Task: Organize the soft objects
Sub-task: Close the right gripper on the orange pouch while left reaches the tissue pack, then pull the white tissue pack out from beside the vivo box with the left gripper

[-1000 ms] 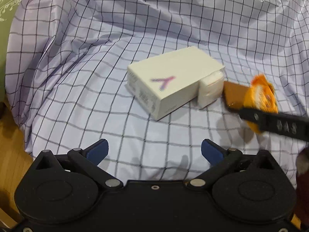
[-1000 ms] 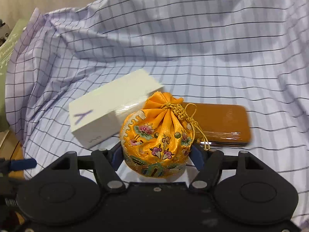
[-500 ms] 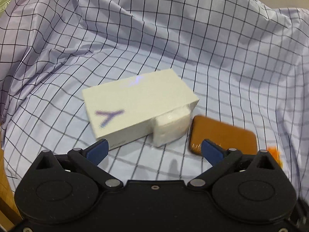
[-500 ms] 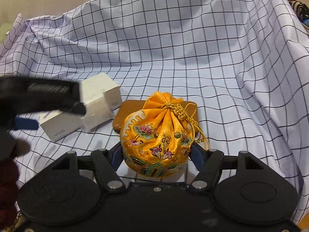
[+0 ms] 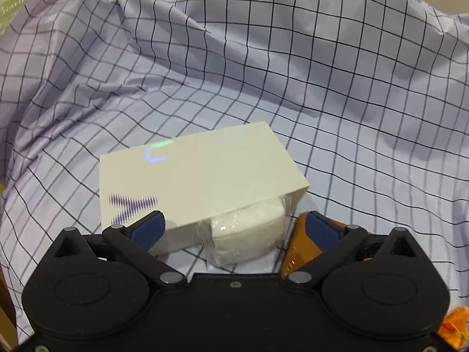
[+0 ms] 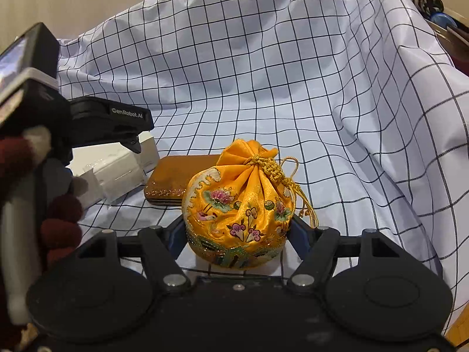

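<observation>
My right gripper [image 6: 236, 234] is shut on an orange embroidered drawstring pouch [image 6: 239, 205] and holds it just above the checked cloth [image 6: 293, 88]. My left gripper [image 5: 234, 224] is open, its blue fingertips [image 5: 148, 227] straddling a white plastic-wrapped packet [image 5: 249, 234] that lies against a white box [image 5: 199, 176]. A brown leather case [image 5: 296, 252] lies under the left gripper's right finger. In the right wrist view the left gripper [image 6: 105, 120] hangs over the white box [image 6: 114, 158], and the brown case [image 6: 176, 179] lies behind the pouch.
The checked cloth [image 5: 263, 58] rises in folds behind and at both sides. A green box edge [image 5: 17, 3] shows at far left. A wooden edge with dark items [image 6: 433, 3] lies at far right.
My left gripper has moved forward and down over the white box and packet, staying open. My right gripper has kept hold of the pouch and shifted right, away from the box.
</observation>
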Demonstrator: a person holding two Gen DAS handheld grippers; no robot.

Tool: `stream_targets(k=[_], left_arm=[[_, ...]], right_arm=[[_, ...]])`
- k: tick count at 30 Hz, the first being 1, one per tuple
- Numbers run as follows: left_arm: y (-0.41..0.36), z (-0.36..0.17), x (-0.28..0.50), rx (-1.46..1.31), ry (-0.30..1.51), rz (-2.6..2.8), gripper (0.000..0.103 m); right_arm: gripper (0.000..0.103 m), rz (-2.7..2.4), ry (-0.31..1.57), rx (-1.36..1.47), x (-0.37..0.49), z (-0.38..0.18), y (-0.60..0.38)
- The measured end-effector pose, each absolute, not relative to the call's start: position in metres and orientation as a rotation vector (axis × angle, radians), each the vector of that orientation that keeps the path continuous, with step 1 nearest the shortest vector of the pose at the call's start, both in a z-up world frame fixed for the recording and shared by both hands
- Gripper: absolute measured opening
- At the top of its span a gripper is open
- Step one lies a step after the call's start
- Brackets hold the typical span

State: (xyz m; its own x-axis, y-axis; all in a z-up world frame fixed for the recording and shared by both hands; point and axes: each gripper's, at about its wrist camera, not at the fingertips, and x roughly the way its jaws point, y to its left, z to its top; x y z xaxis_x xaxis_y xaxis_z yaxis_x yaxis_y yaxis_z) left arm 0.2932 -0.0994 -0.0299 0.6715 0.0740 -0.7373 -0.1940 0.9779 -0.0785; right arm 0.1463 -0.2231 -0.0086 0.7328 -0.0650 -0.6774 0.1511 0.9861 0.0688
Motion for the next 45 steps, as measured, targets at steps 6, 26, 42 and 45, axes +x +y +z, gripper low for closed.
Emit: stream_targets(k=[6,26,42,45], left_arm=[[-0.108,-0.029,0.290,-0.153,0.821,0.156,0.099],[-0.099,-0.055,0.307,-0.314,0.949,0.178,0.069],[-0.084,-0.039,0.276,-0.226,0.952,0.015,0.038],[-0.078,-0.040,0.272,-0.211,0.978,-0.015,0.038]], right_arm=[[0.069,-0.119,0.742,0.148,0.145,-0.010,-0.225],[0.070,-0.114,0.747,0.172,0.142,-0.010,-0.225],[0.070,-0.118,0.749,0.169,0.131,-0.004,-0.220],[0.070,-0.116,0.757,0.172,0.130,-0.004,-0.218]])
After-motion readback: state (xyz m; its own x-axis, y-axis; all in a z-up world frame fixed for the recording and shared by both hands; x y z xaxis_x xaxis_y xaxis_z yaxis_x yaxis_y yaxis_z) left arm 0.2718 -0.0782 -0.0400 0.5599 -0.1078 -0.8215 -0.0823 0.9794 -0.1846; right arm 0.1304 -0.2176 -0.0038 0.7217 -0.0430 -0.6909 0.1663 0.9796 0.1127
